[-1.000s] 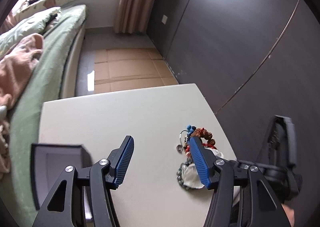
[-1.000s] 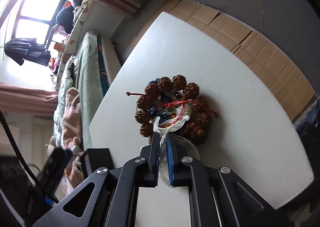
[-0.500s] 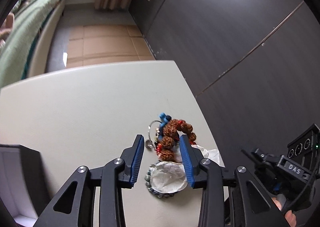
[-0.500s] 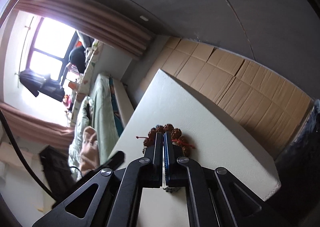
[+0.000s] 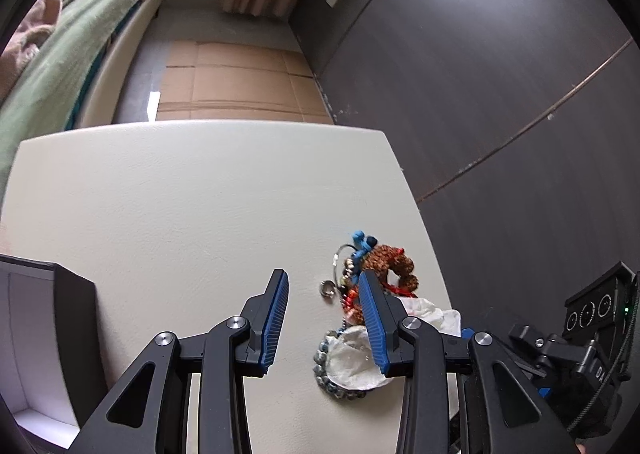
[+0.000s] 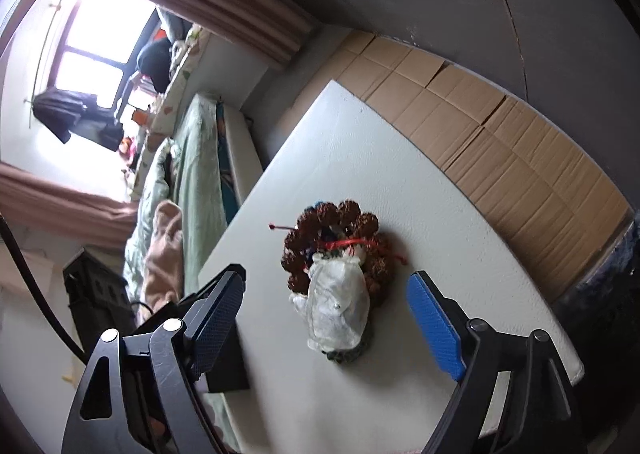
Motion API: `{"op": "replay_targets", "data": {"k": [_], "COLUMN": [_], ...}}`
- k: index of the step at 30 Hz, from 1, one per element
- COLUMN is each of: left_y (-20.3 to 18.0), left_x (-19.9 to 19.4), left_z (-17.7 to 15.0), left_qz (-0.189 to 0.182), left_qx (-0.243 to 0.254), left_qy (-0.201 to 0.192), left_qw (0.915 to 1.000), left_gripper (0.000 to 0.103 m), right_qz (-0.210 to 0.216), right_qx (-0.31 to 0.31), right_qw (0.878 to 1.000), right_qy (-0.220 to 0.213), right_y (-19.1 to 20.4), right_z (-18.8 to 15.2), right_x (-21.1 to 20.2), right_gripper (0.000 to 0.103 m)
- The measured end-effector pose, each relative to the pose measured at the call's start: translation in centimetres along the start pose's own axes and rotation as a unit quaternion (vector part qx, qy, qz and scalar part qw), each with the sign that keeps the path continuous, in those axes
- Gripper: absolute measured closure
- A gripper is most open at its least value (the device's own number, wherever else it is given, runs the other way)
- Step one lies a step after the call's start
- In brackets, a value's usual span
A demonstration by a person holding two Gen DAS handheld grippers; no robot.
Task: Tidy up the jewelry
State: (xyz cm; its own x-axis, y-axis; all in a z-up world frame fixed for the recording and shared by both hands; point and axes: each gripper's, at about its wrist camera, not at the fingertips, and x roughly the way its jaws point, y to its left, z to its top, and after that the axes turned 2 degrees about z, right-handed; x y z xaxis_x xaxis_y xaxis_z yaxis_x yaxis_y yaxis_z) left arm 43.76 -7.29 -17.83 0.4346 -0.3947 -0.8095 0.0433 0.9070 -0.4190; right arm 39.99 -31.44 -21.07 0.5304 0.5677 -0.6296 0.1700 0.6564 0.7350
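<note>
Brown seed-bead bracelet (image 6: pixel 332 238), red cord and a crumpled clear bag (image 6: pixel 338 300) lie heaped on the white desk (image 5: pixel 180 194), ahead of and between my right gripper (image 6: pixel 326 318), whose jaws have just been opening and now stand wide with nothing held. My left gripper (image 5: pixel 324 318) has its jaws partly open and empty, the heap just off its right jaw, a small silver ring (image 5: pixel 327 288) just ahead, and the dark open box (image 5: pixel 60 334) far left.

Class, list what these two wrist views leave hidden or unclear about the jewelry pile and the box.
- Left wrist view: the left gripper's right finger covers part of the pile.
- Right wrist view: the plastic bag hides the pieces beneath.
- Left wrist view: the box is cut off by the edge; contents unseen.
- The small ring is too small to identify.
</note>
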Motion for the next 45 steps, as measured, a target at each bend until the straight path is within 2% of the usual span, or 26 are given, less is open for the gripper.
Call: {"op": "replay_targets", "data": {"k": [2,4,6,7,8,9,10,18,23,26,28,32,33,34,35,37,40,45], "left_y": [0.1,0.1,0.0,-0.1,-0.1,-0.2,-0.4,-1.3,-1.9,-2.6,-2.9,-2.9,-2.7,-2.6,-2.5,-2.4,-2.6,-3.7], "left_x": [-0.1,0.2,0.4,0.5,0.6,0.7,0.8,1.3,2.2,2.6,2.5,2.2,2.2,2.2,2.3,2.6,3.1,3.9], "left_z": [0.0,0.1,0.2,0.2,0.1,0.1,0.0,-0.5,-0.7,-1.0,-1.1,-1.3,-1.4,-1.4,-1.4,-1.6,-1.9,-2.1], "left_qz": [-0.001,-0.003,0.002,0.005,0.005,0.005,0.006,-0.002,-0.024,-0.034,-0.036,-0.036,-0.037,-0.035,-0.031,-0.025,-0.03,-0.028], "left_qx": [-0.005,-0.006,-0.006,-0.006,-0.005,-0.005,-0.003,0.009,0.003,0.008,0.009,0.004,-0.001,-0.004,-0.007,-0.009,-0.009,0.008], "left_qy": [-0.003,-0.002,-0.003,-0.003,-0.002,-0.002,-0.001,0.009,0.025,0.037,0.037,0.037,0.037,0.036,0.037,0.043,0.052,0.057], "left_qw": [1.0,1.0,1.0,1.0,1.0,1.0,1.0,0.9999,0.9994,0.9987,0.9986,0.9987,0.9986,0.9987,0.9988,0.9987,0.9982,0.9979], "left_gripper": [0.065,0.065,0.065,0.065,0.065,0.065,0.065,0.065,0.065,0.065,0.065,0.065,0.065,0.065,0.065,0.065,0.065,0.065], "right_qz": [0.002,-0.013,-0.023,-0.031,-0.034,-0.027,-0.021,0.024,0.038,0.063,0.087,0.113,0.106,0.08,0.042,-0.003,-0.008,-0.023], "right_qx": [0.002,0.007,0.009,0.007,0.008,0.016,0.022,0.028,0.027,0.022,0.024,0.034,0.037,0.033,0.021,0.012,0.026,0.06], "right_qw": [1.0,1.0,0.999,0.999,0.999,0.998,0.998,0.999,0.998,0.996,0.995,0.993,0.993,0.996,0.998,1.0,1.0,0.997], "right_qy": [-0.002,0.006,0.021,0.032,0.04,0.053,0.057,0.005,-0.033,-0.051,-0.041,0.016,0.03,0.036,0.032,0.011,0.004,0.035], "right_y": [-0.2,-0.6,-0.9,-1.0,-1.1,-1.4,-1.6,-2.2,-2.0,-1.6,-1.6,-1.8,-2.0,-2.1,-2.1,-2.5,-3.2,-4.6], "right_z": [0.0,0.0,-0.1,0.0,0.0,-0.2,-0.2,-0.1,0.2,0.5,0.5,0.0,-0.2,-0.4,-0.5,-0.1,0.6,1.1], "right_x": [0.3,1.0,2.1,2.7,3.2,3.8,3.9,0.5,-1.7,-2.7,-2.5,-0.6,0.1,0.5,0.5,0.1,0.2,1.7], "right_gripper": [0.018,0.02,0.035,0.049,0.073,0.087,0.095,0.095,0.095,0.095,0.095,0.095,0.095,0.095,0.095,0.095,0.095,0.095]}}
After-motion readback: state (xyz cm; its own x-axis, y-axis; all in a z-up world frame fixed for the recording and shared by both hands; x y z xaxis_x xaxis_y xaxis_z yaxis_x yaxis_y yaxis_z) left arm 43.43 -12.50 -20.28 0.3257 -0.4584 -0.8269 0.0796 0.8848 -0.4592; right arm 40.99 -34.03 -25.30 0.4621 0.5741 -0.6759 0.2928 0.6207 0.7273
